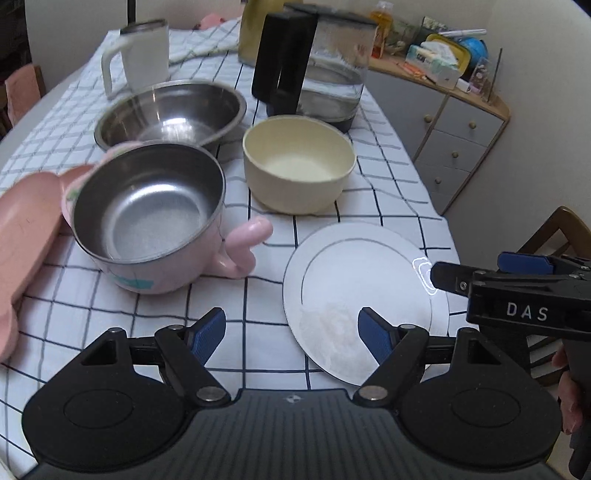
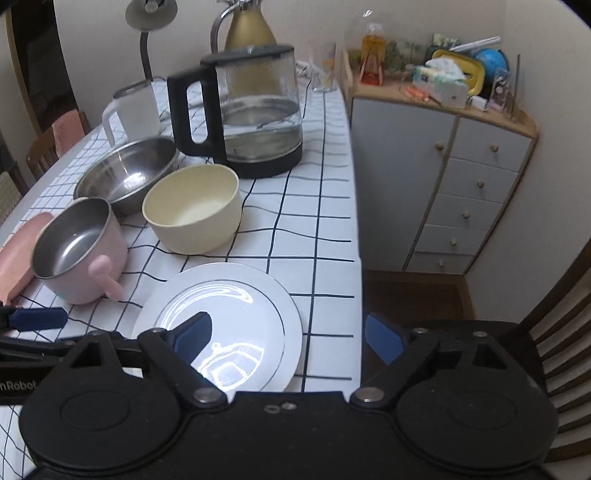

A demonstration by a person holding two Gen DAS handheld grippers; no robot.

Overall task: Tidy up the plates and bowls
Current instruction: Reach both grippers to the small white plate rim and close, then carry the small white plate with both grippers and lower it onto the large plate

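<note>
A white plate (image 1: 354, 291) (image 2: 221, 317) lies near the table's front right edge. Behind it stand a cream bowl (image 1: 299, 166) (image 2: 192, 214), a pink steel-lined bowl with handles (image 1: 147, 218) (image 2: 77, 251) and a wide steel bowl (image 1: 170, 114) (image 2: 125, 173). A pink dish (image 1: 26, 229) (image 2: 18, 254) lies at the left. My left gripper (image 1: 291, 332) is open and empty, above the plate's left edge. My right gripper (image 2: 288, 336) is open and empty over the plate's right rim; it also shows in the left wrist view (image 1: 517, 291), at the plate's right edge.
A glass kettle (image 1: 317, 62) (image 2: 251, 110), a white mug (image 1: 140, 55) (image 2: 133, 107) and a gold jug (image 2: 251, 33) stand at the back of the checked tablecloth (image 1: 369, 206). A grey drawer cabinet (image 2: 461, 177) and a wooden chair (image 2: 554, 332) are to the right.
</note>
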